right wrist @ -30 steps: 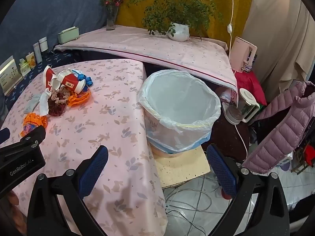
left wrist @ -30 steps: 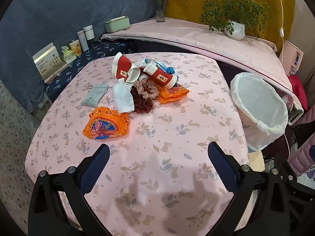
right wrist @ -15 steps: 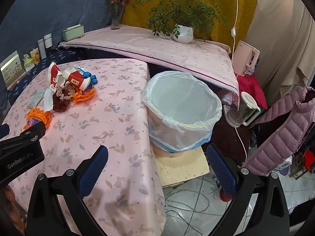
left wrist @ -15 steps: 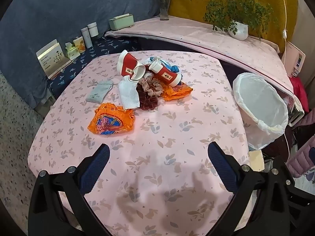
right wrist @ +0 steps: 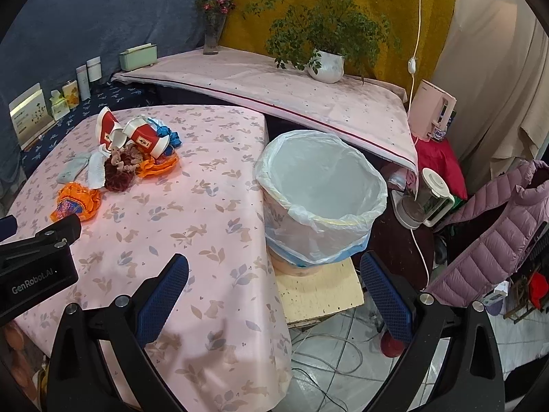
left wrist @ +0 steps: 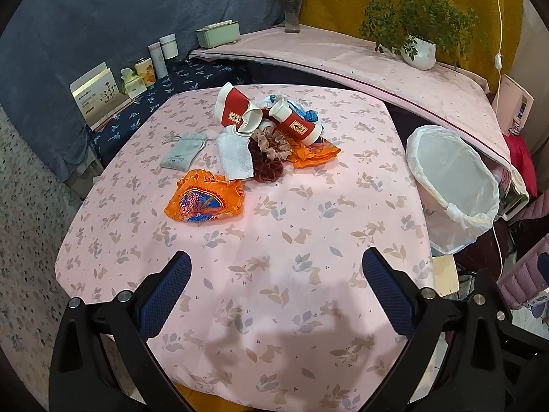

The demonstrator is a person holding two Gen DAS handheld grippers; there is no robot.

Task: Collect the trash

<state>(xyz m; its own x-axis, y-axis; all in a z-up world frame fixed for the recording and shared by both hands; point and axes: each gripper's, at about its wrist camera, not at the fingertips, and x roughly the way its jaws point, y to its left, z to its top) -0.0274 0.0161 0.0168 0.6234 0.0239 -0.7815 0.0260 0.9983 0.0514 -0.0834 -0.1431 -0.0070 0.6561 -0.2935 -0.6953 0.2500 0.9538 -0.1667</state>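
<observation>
Both cameras are pulling back and rising since the earlier frames, so the trash pile is sitting smaller and farther up the counter (left wrist: 308,240). Your left gripper (left wrist: 276,288) is hovering wide open and empty above the near edge; your right gripper (right wrist: 274,288) is hovering equally wide and empty, between counter and lined bin (right wrist: 322,199). The orange wrapper (left wrist: 206,201) is lying nearest, just apart from the heap of red paper cups (left wrist: 236,110), white tissue (left wrist: 235,154) and scrunchies (left wrist: 267,161). Start with that wrapper: come down flat, straddle a raised crinkle, and pinch without snagging the cloth underneath.
</observation>
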